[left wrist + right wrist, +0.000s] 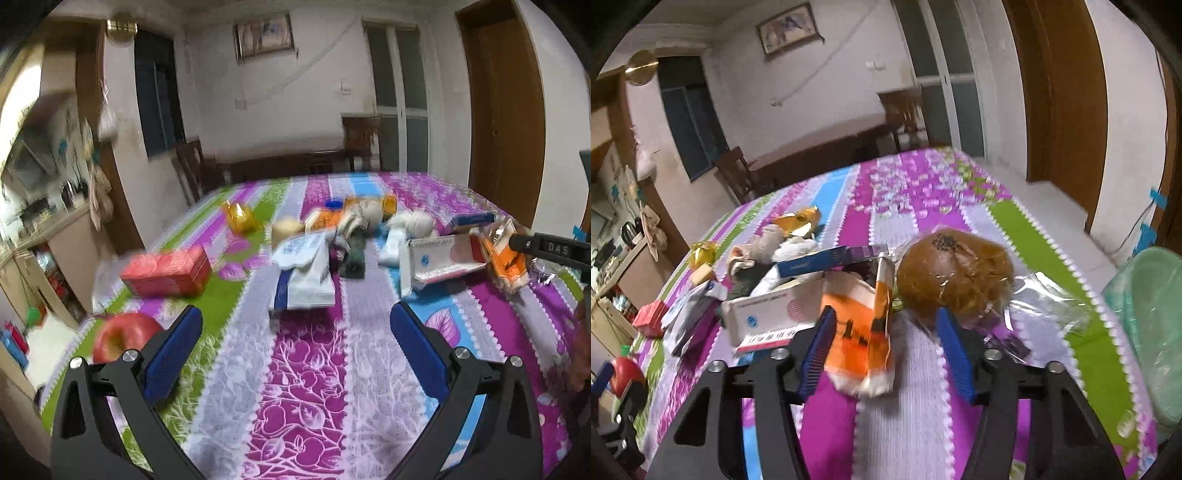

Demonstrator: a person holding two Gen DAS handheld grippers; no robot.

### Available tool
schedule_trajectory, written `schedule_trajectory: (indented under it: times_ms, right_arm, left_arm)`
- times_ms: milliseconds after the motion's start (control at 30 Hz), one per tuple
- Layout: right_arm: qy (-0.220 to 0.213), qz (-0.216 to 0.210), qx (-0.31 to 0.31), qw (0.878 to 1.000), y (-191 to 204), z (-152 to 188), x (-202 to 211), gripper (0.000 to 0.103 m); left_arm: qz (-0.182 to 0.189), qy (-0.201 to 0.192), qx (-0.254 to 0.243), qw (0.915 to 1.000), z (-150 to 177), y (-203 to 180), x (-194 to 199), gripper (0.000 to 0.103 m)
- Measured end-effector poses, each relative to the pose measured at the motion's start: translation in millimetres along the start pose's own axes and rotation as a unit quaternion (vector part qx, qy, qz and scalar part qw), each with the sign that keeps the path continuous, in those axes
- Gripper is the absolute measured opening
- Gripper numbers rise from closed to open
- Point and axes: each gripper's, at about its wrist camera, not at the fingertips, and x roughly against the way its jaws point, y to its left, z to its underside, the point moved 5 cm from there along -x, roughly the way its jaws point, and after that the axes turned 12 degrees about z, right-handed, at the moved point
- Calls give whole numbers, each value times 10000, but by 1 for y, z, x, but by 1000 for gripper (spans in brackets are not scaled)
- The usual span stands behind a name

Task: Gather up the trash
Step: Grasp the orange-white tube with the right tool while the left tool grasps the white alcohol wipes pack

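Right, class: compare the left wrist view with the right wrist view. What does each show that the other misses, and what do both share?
Only the left wrist view shows the left gripper, open over bare tablecloth.

Only the right wrist view shows the wrapped bun and the green basin at the table's right edge.

Both show the orange wrapper between the right gripper pads, the white medicine box, the red box and the red apple.
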Motion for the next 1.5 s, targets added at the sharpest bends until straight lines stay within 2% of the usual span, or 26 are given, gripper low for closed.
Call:
schedule_trajectory:
  times_ms: [33,67,100,200,267,333,500,567,667,800,833,900,933,967,1000,1033,1133,1300,1433,1500]
  right_arm:
    - [140,-87,-73,9998,0,-1,-8,42]
    - [386,-277,-218,9986,1,1,-20,26]
    - [566,-486,-358,9966,1,4,-27,17]
    - [620,-889,-762,9912,-4,13,-30,15]
    - [451,-1140,-927,9881,-8,19,-16,11]
    - [336,-1295,-982,9861,-9,28,1,11]
    - [1,-1349,-964,9862,-25,47,43,11]
    - [-241,-1189,-914,9884,-34,50,58,11]
    - [-360,-1230,-999,9867,-44,52,68,11]
    - [-436,-1306,-851,9868,-42,53,74,11]
    - [-447,-1315,-768,9873,-39,53,75,11]
    - [-425,-1309,-698,9880,-37,55,74,11]
    - [-398,-1323,-698,9879,-37,56,74,11]
    - [-371,-1331,-722,9878,-37,57,74,11]
    - [-327,-1354,-760,9873,-38,56,71,11]
    - [-304,-1372,-791,9869,-40,56,69,11]
    - [-327,-1348,-823,9869,-40,56,71,11]
    - [-475,-1251,-614,9891,-33,57,75,11]
    - [-712,-1155,-423,9898,-28,58,84,11]
    - [-830,-1090,-405,9897,-29,58,89,11]
  left_arm:
    - [213,135,178,9995,1,5,-6,98]
    - [272,169,271,9991,2,7,-8,98]
    - [351,174,402,9984,3,12,-8,98]
    - [511,171,569,9969,8,22,-3,98]
    - [634,200,630,9958,14,27,2,98]
    - [741,196,679,9947,15,29,8,98]
    - [696,30,578,9959,-3,22,10,98]
    - [679,-46,597,9959,-19,21,2,98]
    - [625,-72,786,9949,-41,25,-19,98]
    - [-76,413,266,9988,-52,24,-69,98]
    - [-171,602,175,9979,-51,24,-80,98]
    - [-56,829,171,9964,-48,25,-95,97]
    - [74,969,254,9949,-44,26,-102,86]
    - [228,1136,345,9927,-41,27,-108,63]
    - [416,1297,437,9897,-37,27,-114,50]
    - [520,1350,513,9881,-34,26,-116,46]
    - [536,1109,475,9913,-34,20,-100,42]
    - [263,415,310,9983,-37,8,-42,41]
    - [-53,-71,102,9999,-41,-1,2,41]
    - [-76,-219,60,9997,-43,-5,14,41]
